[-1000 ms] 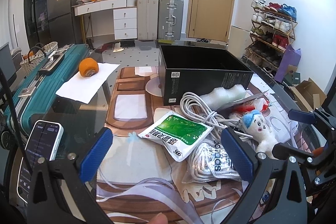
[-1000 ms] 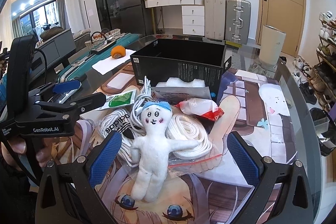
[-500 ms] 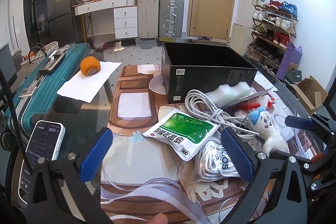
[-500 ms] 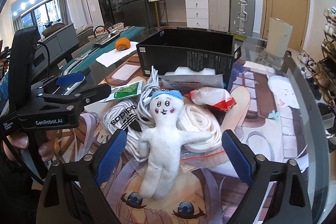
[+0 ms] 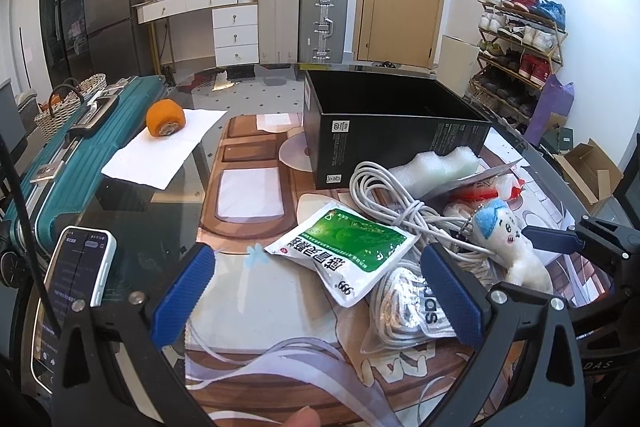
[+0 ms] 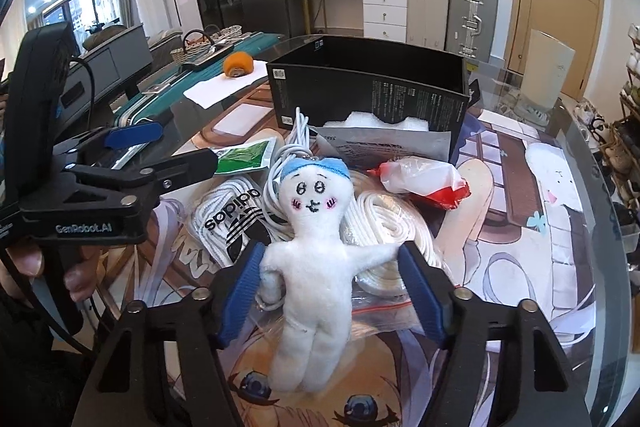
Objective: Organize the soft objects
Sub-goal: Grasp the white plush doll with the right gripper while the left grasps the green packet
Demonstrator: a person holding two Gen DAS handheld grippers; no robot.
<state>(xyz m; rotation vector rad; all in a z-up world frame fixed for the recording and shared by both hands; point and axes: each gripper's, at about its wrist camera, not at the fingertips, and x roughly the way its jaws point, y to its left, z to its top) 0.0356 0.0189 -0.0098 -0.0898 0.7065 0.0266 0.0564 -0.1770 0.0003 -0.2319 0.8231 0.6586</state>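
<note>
Your left claw (image 5: 320, 291) hangs wide open and holds nothing, over the green sachet (image 5: 343, 247) at the left of the pile on the surface (image 5: 132, 211). To its right, the doll (image 6: 310, 263) lies face-up on the rope bundles in front of the black box (image 6: 368, 95), its long axis running straight along your right claw (image 6: 328, 291). That claw is the nearer one: its fingers are spread to either side of the torso, at the arms, not yet pinching.
</note>
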